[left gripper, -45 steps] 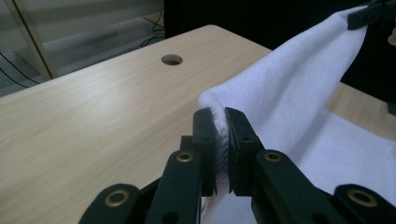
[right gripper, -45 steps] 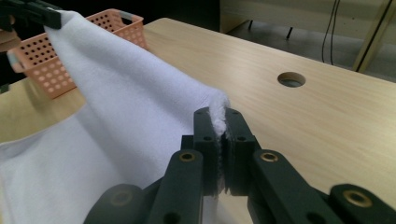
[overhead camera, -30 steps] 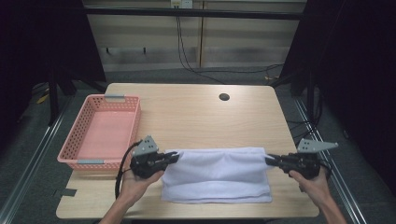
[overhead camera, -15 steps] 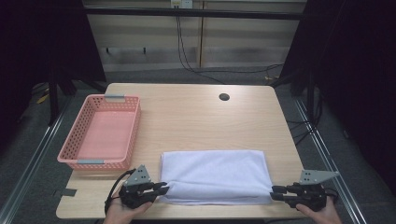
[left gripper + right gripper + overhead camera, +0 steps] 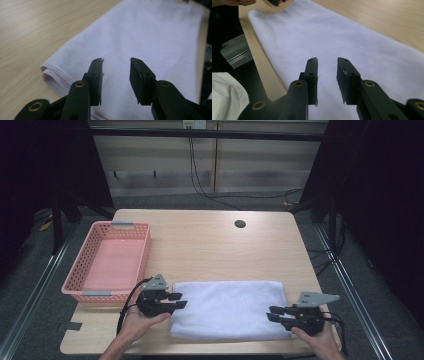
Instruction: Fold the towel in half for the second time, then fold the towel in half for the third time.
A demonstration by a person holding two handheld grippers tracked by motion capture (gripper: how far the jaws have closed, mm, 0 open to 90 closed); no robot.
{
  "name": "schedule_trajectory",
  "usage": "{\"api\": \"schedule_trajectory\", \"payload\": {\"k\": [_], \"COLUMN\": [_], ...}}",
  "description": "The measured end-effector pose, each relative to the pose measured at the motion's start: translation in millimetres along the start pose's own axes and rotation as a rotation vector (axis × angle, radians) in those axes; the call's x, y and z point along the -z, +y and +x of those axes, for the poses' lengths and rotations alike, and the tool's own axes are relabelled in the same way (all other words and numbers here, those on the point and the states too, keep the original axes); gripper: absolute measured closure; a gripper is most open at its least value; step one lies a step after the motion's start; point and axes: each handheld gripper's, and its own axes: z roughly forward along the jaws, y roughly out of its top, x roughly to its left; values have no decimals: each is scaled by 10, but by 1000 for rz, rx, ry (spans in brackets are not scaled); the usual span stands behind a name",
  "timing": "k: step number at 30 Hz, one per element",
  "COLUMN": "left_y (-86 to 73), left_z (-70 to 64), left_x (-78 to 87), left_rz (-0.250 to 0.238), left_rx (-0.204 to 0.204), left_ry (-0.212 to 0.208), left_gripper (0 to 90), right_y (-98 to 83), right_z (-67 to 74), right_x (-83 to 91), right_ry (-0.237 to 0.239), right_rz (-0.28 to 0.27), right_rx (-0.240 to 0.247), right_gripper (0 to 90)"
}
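A white folded towel lies flat near the front edge of the wooden table. My left gripper sits at the towel's left end, and its jaws have just been opening. In the left gripper view it stands open just above the towel, with nothing between the pads. My right gripper is at the towel's right near corner. Its jaws have just been closing a little but stay open over the towel, gripping nothing.
A pink plastic basket stands empty at the table's left side. A round cable hole lies at the back right. Bare wood stretches behind the towel. The other hand's gripper shows at the towel's far end in the right gripper view.
A second ago both grippers sat narrow at the towel's ends. They dropped toward the near edge, then came back beside the towel with wider jaws. The towel lies still.
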Motion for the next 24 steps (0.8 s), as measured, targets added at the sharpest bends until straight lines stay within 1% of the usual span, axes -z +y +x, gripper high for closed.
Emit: {"api": "schedule_trajectory", "payload": {"k": [1, 2, 3, 4, 5, 6, 7, 8, 9, 10, 11, 12, 13, 14, 15, 17, 19, 20, 22, 23, 24], "left_y": [-23, -41, -55, -66, -82, -102, -113, -109, -104, -101, -95, -88, -82, -79, -77, -66, -42, -32, -22, -15, -1], "left_z": [35, 49, 58, 76, 106, 118, 122, 125, 130, 123, 115, 102, 87, 64, 53, 42, 5, -25, -44, -38, -31], "left_x": [-32, -61, -96, -133, -178, -228, -240, -244, -249, -260, -274, -287, -296, -312, -325, -351, -382, -387, -371, -353, -333], "left_rz": [0, 20, 42, 59, 73, 98, 83, 82, 86, 82, 82, 81, 85, 79, 75, 71, 76, 82, 87, 84, 75], "left_rx": [24, 15, -2, -1, 13, 2, -17, -6, -2, -4, -8, -2, -2, -5, -5, 18, 7, -2, -14, 7, 23], "left_ry": [-9, -4, 3, 21, 19, 33, 28, 26, 27, 35, 38, 43, 49, 52, 44, 20, 13, 18, 10, -2, -26], "left_gripper": [642, 644, 649, 657, 661, 682, 698, 700, 702, 705, 708, 709, 708, 708, 707, 708, 707, 705, 663, 661, 652], "right_y": [20, 38, 58, 78, 98, 119, 138, 152, 153, 146, 131, 114, 96, 81, 63, 20, -10, -15, -29, -27, -19], "right_z": [29, 56, 82, 110, 122, 134, 148, 171, 177, 177, 177, 167, 162, 154, 140, 97, 55, 55, 81, 111, 144], "right_x": [-91, -176, -258, -332, -409, -486, -563, -647, -690, -742, -777, -793, -790, -773, -750, -694, -640, -608, -549, -509, -459], "right_ry": [0, 13, 22, 20, 30, 40, 45, 35, 34, 45, 29, 24, 17, 9, 11, 8, 7, -17, -31, -30, -15], "right_rz": [4, 17, 36, 45, 56, 65, 80, 105, 121, 138, 155, 180, 194, 195, 196, 194, 191, 196, 185, 173, 145], "right_rx": [0, -11, 3, 14, 5, 6, 19, 42, 52, 55, 60, 66, 73, 77, 73, 73, 49, 56, 50, 39, 32], "right_gripper": [710, 710, 707, 690, 683, 673, 664, 652, 648, 648, 637, 635, 636, 636, 638, 640, 643, 626, 551, 540, 540]}}
